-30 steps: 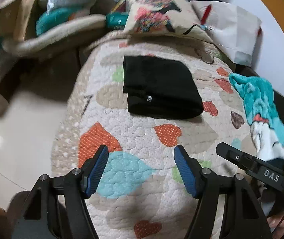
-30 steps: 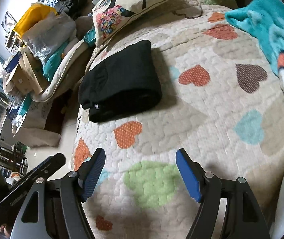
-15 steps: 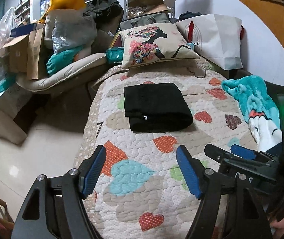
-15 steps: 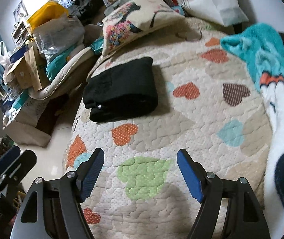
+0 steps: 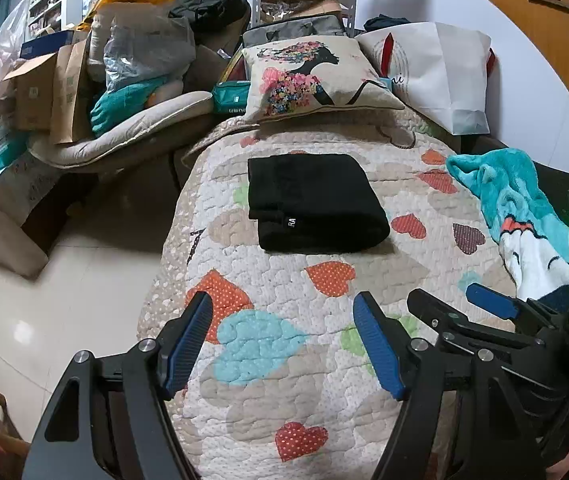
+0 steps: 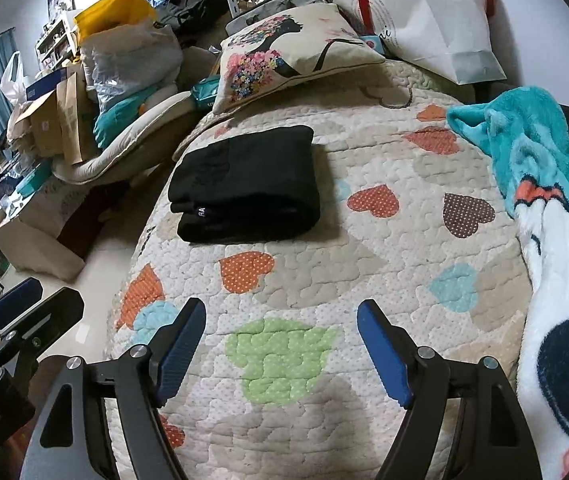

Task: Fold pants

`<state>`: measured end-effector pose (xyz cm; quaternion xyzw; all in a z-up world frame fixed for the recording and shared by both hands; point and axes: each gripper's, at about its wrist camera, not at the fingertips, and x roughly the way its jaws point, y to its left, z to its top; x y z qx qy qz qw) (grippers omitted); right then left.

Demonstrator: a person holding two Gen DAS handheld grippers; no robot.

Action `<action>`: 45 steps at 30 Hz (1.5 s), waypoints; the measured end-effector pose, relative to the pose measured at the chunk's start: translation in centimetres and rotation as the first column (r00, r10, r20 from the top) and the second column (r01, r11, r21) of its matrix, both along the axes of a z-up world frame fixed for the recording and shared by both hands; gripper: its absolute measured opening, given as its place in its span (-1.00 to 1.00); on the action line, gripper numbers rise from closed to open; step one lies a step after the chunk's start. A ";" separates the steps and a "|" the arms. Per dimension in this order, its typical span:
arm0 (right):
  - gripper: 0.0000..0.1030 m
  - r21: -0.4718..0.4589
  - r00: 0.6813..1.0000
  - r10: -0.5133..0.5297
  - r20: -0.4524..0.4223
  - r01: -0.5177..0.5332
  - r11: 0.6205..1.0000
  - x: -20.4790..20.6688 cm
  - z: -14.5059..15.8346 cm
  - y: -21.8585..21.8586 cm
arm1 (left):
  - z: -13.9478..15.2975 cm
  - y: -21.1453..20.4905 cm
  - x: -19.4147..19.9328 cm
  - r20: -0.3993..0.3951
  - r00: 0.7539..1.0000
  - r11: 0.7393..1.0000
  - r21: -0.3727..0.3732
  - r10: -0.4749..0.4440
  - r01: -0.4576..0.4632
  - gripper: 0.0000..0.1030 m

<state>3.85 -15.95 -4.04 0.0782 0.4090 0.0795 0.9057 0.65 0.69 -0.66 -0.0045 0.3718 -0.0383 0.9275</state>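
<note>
The black pants (image 5: 312, 202) lie folded into a compact rectangle on the heart-patterned quilt (image 5: 304, 392), with a small white label on the near edge. They also show in the right wrist view (image 6: 248, 188). My left gripper (image 5: 284, 340) is open and empty, held well back from the pants over the quilt's near end. My right gripper (image 6: 282, 346) is open and empty, also back from the pants. The right gripper shows at the lower right of the left wrist view (image 5: 472, 308).
A printed cushion (image 5: 316, 76) and a white paper bag (image 5: 440, 76) sit at the bed's far end. A teal fleece blanket (image 6: 544, 184) lies along the right side. Boxes, bags and a padded mat (image 5: 124, 136) crowd the left; tiled floor (image 5: 64, 300) lies below.
Both grippers have pulled back and tilted up from the quilt, so the folded pants look smaller and farther off. The pants have not moved. Both stay open.
</note>
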 end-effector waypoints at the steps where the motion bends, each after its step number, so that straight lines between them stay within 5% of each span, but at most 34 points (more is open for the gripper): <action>1: 0.61 -0.001 1.000 0.001 -0.002 -0.001 1.000 0.0 -0.1 0.1 | -0.1 0.0 0.0 -0.002 1.000 1.000 -0.002 0.001 -0.001 0.40; 21: 0.63 -0.018 1.000 0.007 -0.011 -0.007 1.000 0.1 -0.5 0.4 | -0.2 0.5 0.1 -0.005 1.000 1.000 -0.028 0.004 -0.004 0.40; 36: 0.65 -0.009 1.000 -0.004 0.011 0.004 1.000 -0.2 -0.4 0.6 | 5.2 -1.6 -3.5 0.179 0.982 0.996 -0.052 -0.057 0.067 0.45; 45: 0.66 -0.001 1.000 -0.006 -0.012 0.006 1.000 0.1 -1.0 0.6 | 4.0 -1.3 -2.4 0.119 0.992 0.997 -0.063 -0.033 0.040 0.45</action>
